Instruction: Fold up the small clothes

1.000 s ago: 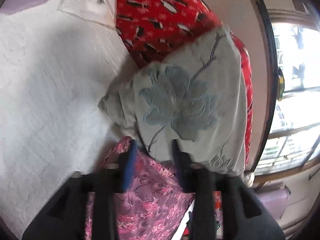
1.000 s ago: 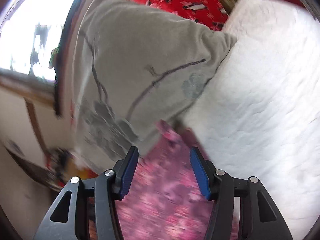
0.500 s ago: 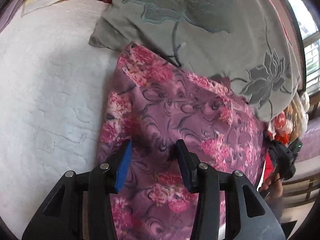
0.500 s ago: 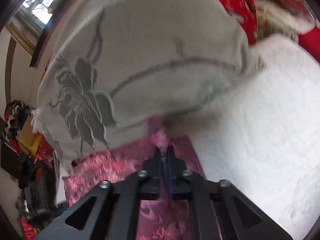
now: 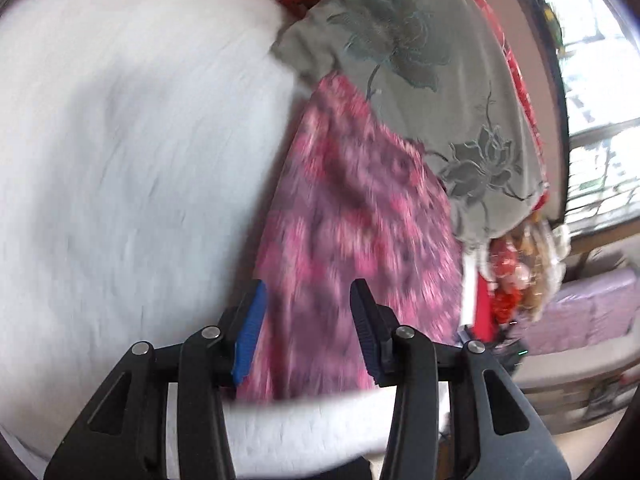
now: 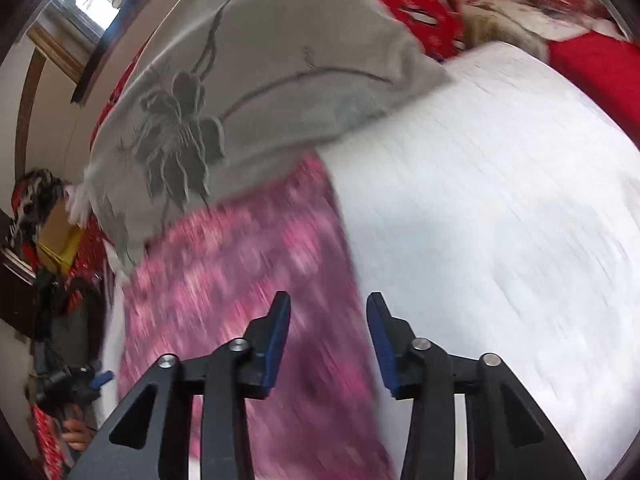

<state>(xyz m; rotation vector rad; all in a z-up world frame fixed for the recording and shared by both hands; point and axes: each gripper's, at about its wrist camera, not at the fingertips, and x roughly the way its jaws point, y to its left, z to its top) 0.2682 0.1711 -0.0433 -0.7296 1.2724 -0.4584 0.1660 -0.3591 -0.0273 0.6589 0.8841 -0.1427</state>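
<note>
Left wrist view: pink floral cloth (image 5: 360, 216) flat on white bed (image 5: 132, 152), far end against grey pillow (image 5: 420, 60), left gripper (image 5: 306, 328) and right gripper (image 6: 328, 336) gaping empty above, likely poised for folding.

White quilted bed (image 5: 132, 168) filling the left, grey flower-embroidered pillow (image 5: 424, 80) at its far end, red patterned cushion (image 6: 416, 8) behind it, bright daylit window (image 5: 596, 128) in a dark frame on the right, lilac sofa (image 5: 580, 312) below the window, pale wall (image 6: 52, 92)
</note>
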